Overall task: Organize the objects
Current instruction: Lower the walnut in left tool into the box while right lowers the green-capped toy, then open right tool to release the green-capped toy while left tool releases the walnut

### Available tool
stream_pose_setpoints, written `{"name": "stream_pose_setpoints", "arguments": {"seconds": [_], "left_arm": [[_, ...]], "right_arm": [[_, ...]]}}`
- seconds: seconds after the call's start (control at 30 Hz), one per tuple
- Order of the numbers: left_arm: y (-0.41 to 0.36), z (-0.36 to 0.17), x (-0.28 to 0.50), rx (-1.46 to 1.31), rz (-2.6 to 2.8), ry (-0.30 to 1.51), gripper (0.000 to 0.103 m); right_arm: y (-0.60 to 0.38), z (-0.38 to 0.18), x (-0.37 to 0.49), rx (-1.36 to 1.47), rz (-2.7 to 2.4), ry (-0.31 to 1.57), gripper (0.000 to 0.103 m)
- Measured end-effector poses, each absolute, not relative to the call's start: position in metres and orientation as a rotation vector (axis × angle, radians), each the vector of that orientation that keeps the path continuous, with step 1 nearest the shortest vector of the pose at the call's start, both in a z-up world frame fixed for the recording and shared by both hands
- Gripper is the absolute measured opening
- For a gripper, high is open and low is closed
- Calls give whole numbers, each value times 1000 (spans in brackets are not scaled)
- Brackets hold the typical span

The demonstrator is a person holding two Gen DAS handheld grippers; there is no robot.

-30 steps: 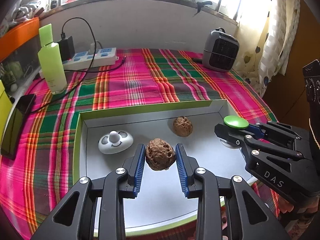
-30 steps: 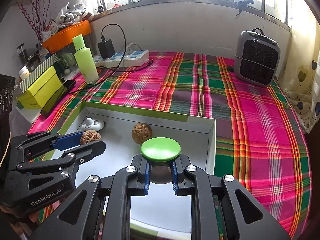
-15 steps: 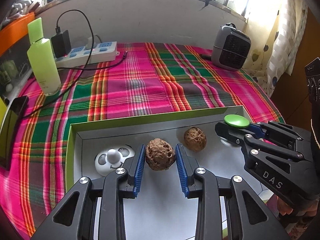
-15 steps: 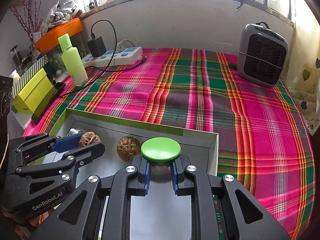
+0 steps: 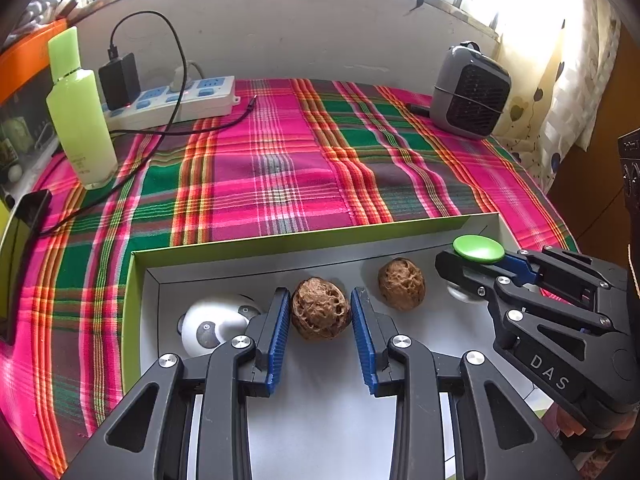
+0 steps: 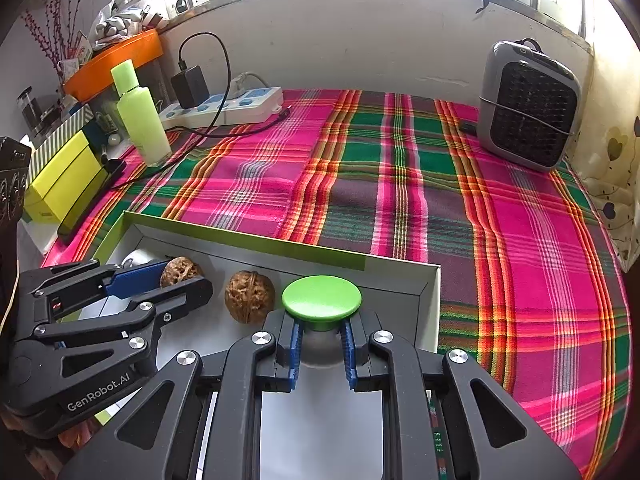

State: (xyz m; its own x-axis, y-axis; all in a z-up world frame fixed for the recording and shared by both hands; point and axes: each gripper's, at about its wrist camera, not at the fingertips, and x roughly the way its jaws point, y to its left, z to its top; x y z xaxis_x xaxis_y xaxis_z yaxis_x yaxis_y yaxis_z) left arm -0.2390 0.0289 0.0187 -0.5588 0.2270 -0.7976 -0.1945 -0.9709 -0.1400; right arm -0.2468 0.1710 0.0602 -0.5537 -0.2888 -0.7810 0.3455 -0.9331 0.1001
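Walnut [image 5: 319, 308] between left tool [image 5: 320, 320] pads — tilted down over box [image 5: 248, 246].

Two walnuts [image 5: 401, 284] in tray [image 5: 136, 280]; heater [image 5: 470, 90] behind, right.

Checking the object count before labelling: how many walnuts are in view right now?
2. One walnut sits between the left gripper pads; the second walnut lies loose in the box, between the two grippers. Others could hide behind the grippers.
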Motion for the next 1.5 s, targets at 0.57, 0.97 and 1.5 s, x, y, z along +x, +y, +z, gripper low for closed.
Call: {"name": "stream_pose_setpoints", "arguments": {"seconds": [0.57,0.97,1.5], "left_arm": [[29,17,-239,-1328,2583,-46,29],[29,19,-235,-1321,2583,-44,31],[29,30,-217,-1282,2621,-36,42]], "right_arm": [[169,57,-243,1259,-2485,121,29],[168,59,-238,1250,-2492,121,42],[172,66,-225,1229,-2518,99,43]]}}
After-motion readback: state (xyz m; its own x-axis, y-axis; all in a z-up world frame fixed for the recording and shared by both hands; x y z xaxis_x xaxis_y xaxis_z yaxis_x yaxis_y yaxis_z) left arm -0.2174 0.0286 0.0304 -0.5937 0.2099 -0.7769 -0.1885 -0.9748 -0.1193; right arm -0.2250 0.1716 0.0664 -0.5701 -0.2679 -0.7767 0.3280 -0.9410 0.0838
